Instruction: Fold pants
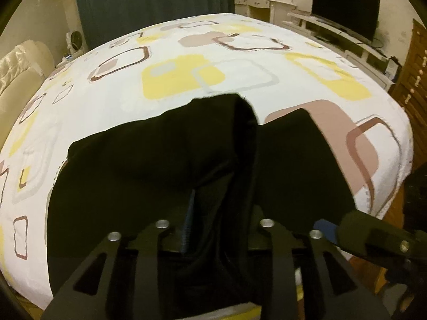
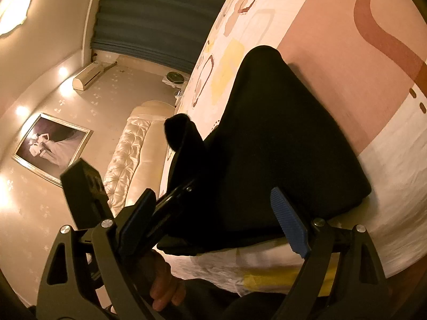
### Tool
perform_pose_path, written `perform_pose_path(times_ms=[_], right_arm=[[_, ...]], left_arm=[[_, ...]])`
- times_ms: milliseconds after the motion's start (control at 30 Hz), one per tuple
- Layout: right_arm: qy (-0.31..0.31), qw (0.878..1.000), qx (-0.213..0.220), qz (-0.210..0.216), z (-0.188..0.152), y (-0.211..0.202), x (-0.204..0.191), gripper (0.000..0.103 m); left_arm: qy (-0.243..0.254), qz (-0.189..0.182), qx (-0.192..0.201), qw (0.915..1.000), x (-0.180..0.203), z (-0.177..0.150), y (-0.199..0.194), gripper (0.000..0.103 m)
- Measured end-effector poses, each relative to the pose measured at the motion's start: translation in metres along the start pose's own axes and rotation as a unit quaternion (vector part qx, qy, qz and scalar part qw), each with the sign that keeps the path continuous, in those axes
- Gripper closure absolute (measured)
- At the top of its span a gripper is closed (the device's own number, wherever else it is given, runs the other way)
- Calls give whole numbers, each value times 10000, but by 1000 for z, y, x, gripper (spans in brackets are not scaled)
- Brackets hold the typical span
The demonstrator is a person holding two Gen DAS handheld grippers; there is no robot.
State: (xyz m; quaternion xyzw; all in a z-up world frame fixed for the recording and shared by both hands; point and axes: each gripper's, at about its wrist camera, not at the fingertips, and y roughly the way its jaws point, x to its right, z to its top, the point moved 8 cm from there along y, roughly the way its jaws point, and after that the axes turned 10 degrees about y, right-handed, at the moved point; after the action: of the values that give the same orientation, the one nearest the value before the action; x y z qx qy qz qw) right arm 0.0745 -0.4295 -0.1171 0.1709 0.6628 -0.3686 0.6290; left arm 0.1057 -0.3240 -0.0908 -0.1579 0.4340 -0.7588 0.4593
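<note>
Black pants (image 1: 149, 165) lie across the near edge of a bed with a white, yellow and brown patterned sheet (image 1: 186, 61). My left gripper (image 1: 213, 229) is shut on a raised fold of the black pants at the near edge; the cloth hides its blue pads. In the right wrist view the pants (image 2: 280, 146) lie on the sheet (image 2: 347, 53). My right gripper (image 2: 216, 218) is open, its blue pads (image 2: 291, 226) wide apart around the near edge of the pants, not pressing them. It shows at the right of the left wrist view (image 1: 373, 234).
A cream padded headboard (image 1: 24, 80) stands left of the bed. A dark curtain (image 1: 154, 2), a white dresser (image 1: 264, 2) and a TV (image 1: 347, 10) on a low stand lie beyond. A wooden cabinet (image 1: 413, 80) stands at the right. A person's hand (image 2: 162, 290) holds the left gripper.
</note>
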Motion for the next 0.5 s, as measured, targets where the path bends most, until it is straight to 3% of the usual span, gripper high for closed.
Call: perform_pose_path(times_ms=[67,133,233,500], right_arm=[[122,9999,6,95,1,-1,1,15],[262,9995,0,197,3,-2,2,15],[382,9989,-22,286,4,-3,3,15],[223,9997,-57,94,4,-2,2,15]], left_arm=[[-11,-44,52,10000,2,2,-6,54],[-1,-73,114,9999,3,3,-14,49],[-84,-145,327,9993,2,6,-31,29],[-473,-263,562,9970,-35,-6,-74,24]])
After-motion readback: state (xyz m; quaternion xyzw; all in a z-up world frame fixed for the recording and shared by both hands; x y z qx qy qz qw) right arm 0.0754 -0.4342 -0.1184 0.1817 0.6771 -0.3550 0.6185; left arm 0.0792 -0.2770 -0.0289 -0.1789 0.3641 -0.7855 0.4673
